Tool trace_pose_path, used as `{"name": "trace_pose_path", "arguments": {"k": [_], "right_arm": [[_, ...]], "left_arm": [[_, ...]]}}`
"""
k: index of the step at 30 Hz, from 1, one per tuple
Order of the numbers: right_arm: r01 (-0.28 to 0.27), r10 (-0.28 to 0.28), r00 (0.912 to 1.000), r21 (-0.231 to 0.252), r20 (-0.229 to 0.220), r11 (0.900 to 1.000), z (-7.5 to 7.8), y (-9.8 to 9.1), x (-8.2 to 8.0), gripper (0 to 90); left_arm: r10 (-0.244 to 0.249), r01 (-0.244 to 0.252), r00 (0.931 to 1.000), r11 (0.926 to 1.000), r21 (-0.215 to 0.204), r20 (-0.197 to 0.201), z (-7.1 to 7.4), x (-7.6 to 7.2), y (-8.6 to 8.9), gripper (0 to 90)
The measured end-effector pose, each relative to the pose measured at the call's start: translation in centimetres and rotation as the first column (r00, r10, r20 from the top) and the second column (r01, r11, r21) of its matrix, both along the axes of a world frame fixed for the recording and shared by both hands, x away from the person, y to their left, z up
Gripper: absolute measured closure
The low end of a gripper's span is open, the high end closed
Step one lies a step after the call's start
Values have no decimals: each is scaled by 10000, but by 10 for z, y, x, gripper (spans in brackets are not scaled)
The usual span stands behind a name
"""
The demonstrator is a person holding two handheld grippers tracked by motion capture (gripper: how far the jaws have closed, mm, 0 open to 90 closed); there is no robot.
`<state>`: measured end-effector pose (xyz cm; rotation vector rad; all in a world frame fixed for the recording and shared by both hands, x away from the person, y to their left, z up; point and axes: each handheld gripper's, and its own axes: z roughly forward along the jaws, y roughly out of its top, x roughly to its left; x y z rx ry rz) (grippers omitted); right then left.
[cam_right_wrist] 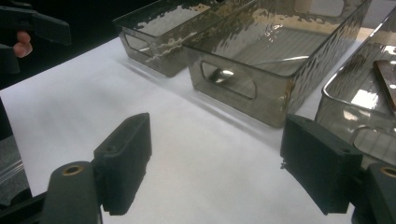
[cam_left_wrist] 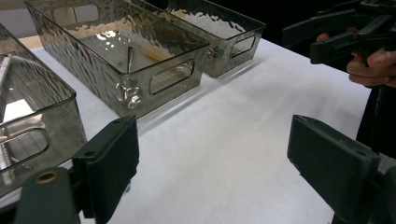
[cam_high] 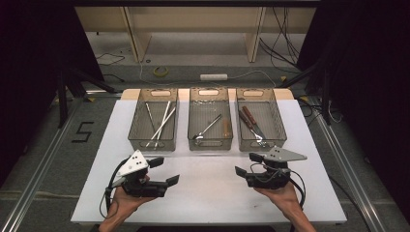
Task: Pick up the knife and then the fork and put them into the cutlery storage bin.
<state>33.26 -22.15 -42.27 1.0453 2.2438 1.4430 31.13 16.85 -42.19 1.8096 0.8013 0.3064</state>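
Three smoky clear bins stand in a row across the white table (cam_high: pixel 208 191). The left bin (cam_high: pixel 152 143) holds long pale sticks (cam_high: pixel 162 123). A spoon (cam_high: pixel 209 128) and a short wooden-handled piece lie in the middle bin (cam_high: pixel 210 144). Brown-handled cutlery (cam_high: pixel 252 123) fills the right bin (cam_high: pixel 260 144). My left gripper (cam_high: pixel 165 171) (cam_left_wrist: pixel 219 163) is held low over the table in front of the left bin, open and empty, pointing right. Facing it, my right gripper (cam_high: pixel 247 164) (cam_right_wrist: pixel 222 158) hovers in front of the right bin, also open with nothing between its jaws.
Bare white tabletop lies between the two grippers and the bins. The other hand's gripper (cam_left_wrist: pixel 336 28) appears across the table in the left gripper view. Beyond the table are a wooden frame, floor cables and a roll of tape (cam_high: pixel 161 71).
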Motion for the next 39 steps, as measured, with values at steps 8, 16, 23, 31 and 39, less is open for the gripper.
{"name": "trace_pose_path", "arguments": {"k": [8, 16, 23, 31, 39], "right_arm": [[108, -107, 9999, 153, -79, 9998, -5, -6, -12, 256], [294, -294, 9995, 122, -65, 9995, -8, -9, -19, 243], [339, -338, 9994, 124, -115, 9993, -8, -10, -21, 235], [371, -370, 9993, 106, -69, 9993, -7, -11, -21, 235], [367, -366, 9993, 101, -91, 9993, -7, -10, -21, 234]], "left_arm": [[-7, 6, 10000, 9999, -118, -75, 0, 1, 1, 162], [-22, 20, 9999, 9999, -163, -113, 0, 1, 1, 161], [-71, 70, 9999, 9999, -107, -133, -1, 1, 0, 162], [-60, 58, 9999, 9999, -130, -126, -1, 1, 0, 162], [-68, 67, 9999, 9999, -124, -121, 0, 1, 0, 162]]}}
